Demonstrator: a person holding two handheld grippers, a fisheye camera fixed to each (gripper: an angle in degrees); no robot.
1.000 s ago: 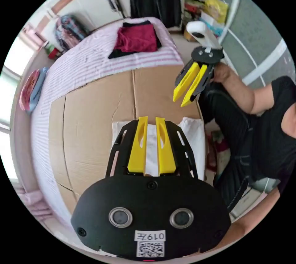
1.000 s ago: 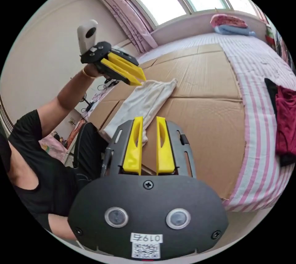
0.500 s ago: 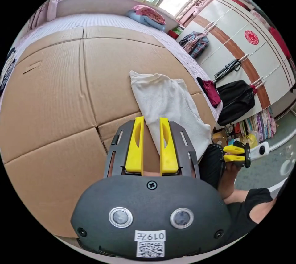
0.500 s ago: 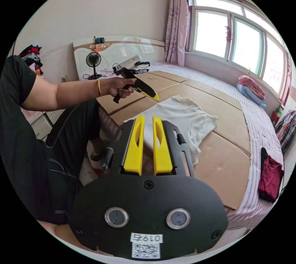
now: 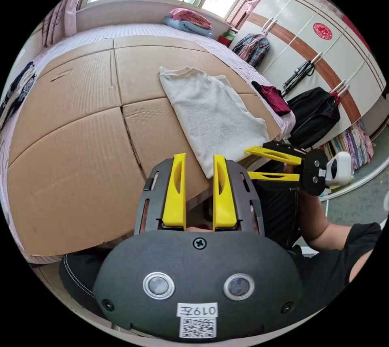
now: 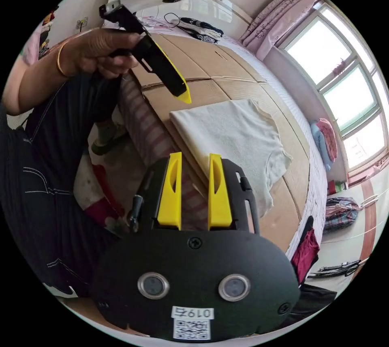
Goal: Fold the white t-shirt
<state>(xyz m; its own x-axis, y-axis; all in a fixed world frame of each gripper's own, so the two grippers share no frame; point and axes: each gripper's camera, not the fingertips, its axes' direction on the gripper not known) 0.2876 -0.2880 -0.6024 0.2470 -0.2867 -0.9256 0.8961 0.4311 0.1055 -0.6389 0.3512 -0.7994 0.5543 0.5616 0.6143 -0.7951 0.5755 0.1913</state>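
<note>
The white t-shirt (image 5: pixel 210 110) lies flat on the cardboard sheets (image 5: pixel 73 132) that cover the bed, folded into a long panel with its near end at the cardboard's edge, close to the person. In the right gripper view the same shirt (image 6: pixel 233 136) runs away from the edge with one short sleeve sticking out on the far side. The left gripper (image 5: pixel 197 160) hangs just off the near corner of the shirt, its yellow jaws parted with nothing between them. The right gripper (image 5: pixel 248 164) comes in from the side beside that same end, jaws spread wide and empty; whether a tip brushes the cloth is hard to tell. Further off, a dark red garment (image 5: pixel 273 95) sits on the striped bedsheet (image 6: pixel 314 197), and a black jacket (image 5: pixel 314 114) hangs by the wardrobe (image 5: pixel 320 43).
</note>
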